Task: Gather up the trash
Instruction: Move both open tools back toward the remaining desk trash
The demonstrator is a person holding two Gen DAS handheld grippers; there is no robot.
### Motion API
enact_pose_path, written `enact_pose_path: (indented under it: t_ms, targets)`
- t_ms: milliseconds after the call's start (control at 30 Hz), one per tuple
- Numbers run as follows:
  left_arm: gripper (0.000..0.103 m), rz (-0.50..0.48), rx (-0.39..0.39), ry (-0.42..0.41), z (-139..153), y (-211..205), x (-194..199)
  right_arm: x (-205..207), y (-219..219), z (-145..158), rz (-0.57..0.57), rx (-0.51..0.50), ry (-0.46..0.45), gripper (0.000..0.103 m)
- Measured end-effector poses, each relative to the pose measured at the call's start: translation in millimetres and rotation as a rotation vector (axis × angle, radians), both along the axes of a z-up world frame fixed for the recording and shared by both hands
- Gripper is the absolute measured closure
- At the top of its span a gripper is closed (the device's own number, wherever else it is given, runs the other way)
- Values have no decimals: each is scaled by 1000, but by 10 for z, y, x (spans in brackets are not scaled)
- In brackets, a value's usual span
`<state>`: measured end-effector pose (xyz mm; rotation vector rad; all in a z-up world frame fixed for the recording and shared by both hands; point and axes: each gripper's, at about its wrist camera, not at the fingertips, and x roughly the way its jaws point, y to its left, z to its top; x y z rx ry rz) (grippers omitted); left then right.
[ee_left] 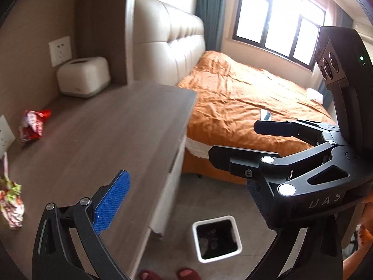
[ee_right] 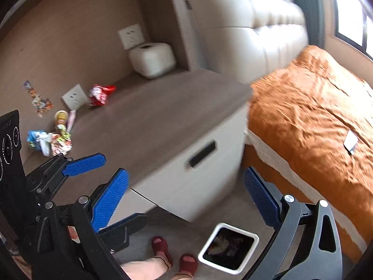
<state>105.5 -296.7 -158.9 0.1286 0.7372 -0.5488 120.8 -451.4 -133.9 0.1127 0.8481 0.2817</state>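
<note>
A red crumpled wrapper (ee_left: 32,124) lies on the wooden nightstand top (ee_left: 105,140) near the wall; it also shows in the right wrist view (ee_right: 100,94). A pile of colourful wrappers (ee_right: 51,137) with a small yellow cup (ee_right: 61,116) lies at the top's left end; part of it shows in the left wrist view (ee_left: 10,200). A white square bin (ee_left: 216,238) with dark trash inside stands on the floor; it also shows in the right wrist view (ee_right: 229,247). My left gripper (ee_left: 186,200) is open and empty above the nightstand edge. My right gripper (ee_right: 186,200) is open and empty above the bin.
A white tissue box (ee_left: 82,77) sits at the back of the nightstand. A bed with an orange cover (ee_left: 244,98) stands to the right, with a small white item (ee_right: 350,142) on it. Feet in red slippers (ee_right: 172,254) stand by the bin.
</note>
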Motion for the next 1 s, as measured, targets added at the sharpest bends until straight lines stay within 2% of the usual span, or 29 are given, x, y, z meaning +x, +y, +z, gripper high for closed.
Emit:
enact_pose_path:
  t_ms: [300, 533, 733, 1000]
  targets:
    - [5, 281, 62, -85, 427, 922, 257, 481, 985, 280, 246, 50, -79, 5]
    - [5, 433, 83, -91, 521, 1512, 372, 773, 1560, 355, 375, 72, -103, 5]
    - [5, 475, 114, -51, 363, 1773, 485, 1026, 1961, 250, 433, 68, -88, 5]
    - [5, 489, 141, 31, 66, 2031, 751, 1393, 2271, 35, 446, 49, -55, 5]
